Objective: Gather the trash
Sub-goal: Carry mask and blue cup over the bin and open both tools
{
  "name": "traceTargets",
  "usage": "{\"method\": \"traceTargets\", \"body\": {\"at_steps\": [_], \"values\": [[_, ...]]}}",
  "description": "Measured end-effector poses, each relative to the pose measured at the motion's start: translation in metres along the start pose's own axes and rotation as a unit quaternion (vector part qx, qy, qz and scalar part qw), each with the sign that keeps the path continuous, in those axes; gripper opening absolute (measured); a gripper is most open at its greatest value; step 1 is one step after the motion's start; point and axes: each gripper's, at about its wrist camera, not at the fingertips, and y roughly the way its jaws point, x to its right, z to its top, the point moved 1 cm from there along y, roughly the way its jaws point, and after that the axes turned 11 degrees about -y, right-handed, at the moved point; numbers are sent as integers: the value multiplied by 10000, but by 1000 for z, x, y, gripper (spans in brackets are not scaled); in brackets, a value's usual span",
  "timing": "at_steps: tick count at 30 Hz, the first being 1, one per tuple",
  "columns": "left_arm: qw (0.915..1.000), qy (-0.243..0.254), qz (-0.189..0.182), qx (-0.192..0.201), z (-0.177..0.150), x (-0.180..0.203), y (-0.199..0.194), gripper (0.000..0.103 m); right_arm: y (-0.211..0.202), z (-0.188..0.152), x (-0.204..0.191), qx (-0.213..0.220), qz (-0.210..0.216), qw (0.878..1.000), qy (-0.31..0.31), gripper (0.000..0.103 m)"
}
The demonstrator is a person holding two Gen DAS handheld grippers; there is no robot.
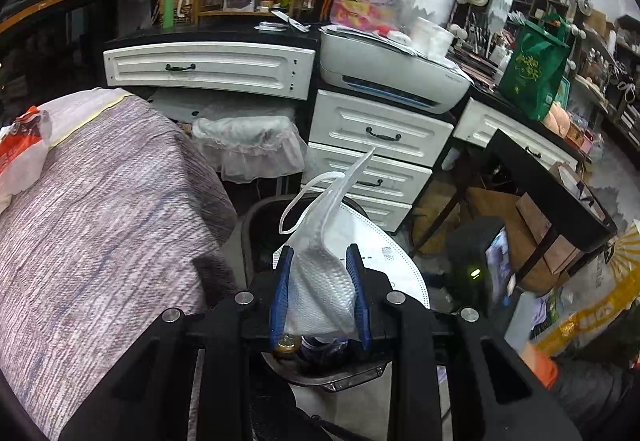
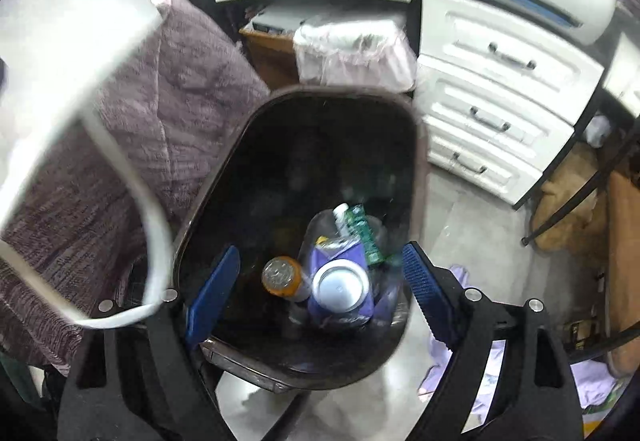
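While a white face mask [image 1: 320,281] stands pinched between the blue pads [image 1: 282,289] of the left gripper [image 1: 319,257], its ear loop curls up above them over the dark trash bin [image 1: 250,229]. Another white mask lies flat just behind it across the bin's mouth. The right gripper [image 2: 320,273] hangs over the same bin [image 2: 418,161] with its jaws spread wide and nothing between them; below lie an orange-capped bottle [image 2: 284,277], a round white lid [image 2: 340,285] and a green wrapper [image 2: 364,233]. A purple-grey blanket [image 2: 168,89] lies beside the bin.
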Motion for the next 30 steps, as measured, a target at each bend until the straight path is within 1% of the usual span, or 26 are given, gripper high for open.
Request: {"method": "traceTargets", "body": {"at_steps": [2, 6, 9, 16, 20, 24, 26, 27, 28, 29, 30], "values": [[10000, 67, 4, -71, -3, 4, 6, 27, -12, 5, 3, 115, -174, 9998, -54, 83], [9997, 140, 4, -202, -8, 10, 18, 27, -37, 7, 19, 318, -683, 9971, -96, 86], [9992, 243, 25, -306, -12, 18, 30, 27, -53, 5, 36, 417, -851, 9955, 75, 86], [9966, 549, 175, -596, -23, 33, 61, 27, -83, 2, 69, 654, -1110, 9902, 536, 86], [9947, 643, 262, -763, -29, 36, 77, 27, -93, 3, 75, 767, -1141, 9885, 626, 86], [9931, 721, 325, -868, -34, 38, 91, 28, -96, 4, 73, 809, -1074, 9889, 633, 86], [9922, 761, 347, -919, -36, 39, 96, 38, -94, 4, 72, 800, -1018, 9894, 657, 86], [9917, 788, 383, -941, -37, 39, 99, 40, -94, 3, 71, 797, -1003, 9896, 661, 86], [9914, 801, 401, -951, -37, 39, 99, 48, -94, 3, 70, 787, -993, 9897, 667, 86], [9913, 804, 411, -961, -37, 38, 100, 62, -93, 4, 71, 776, -982, 9899, 668, 86], [9914, 796, 410, -959, -37, 38, 100, 69, -93, 4, 71, 774, -975, 9899, 677, 86]]}}
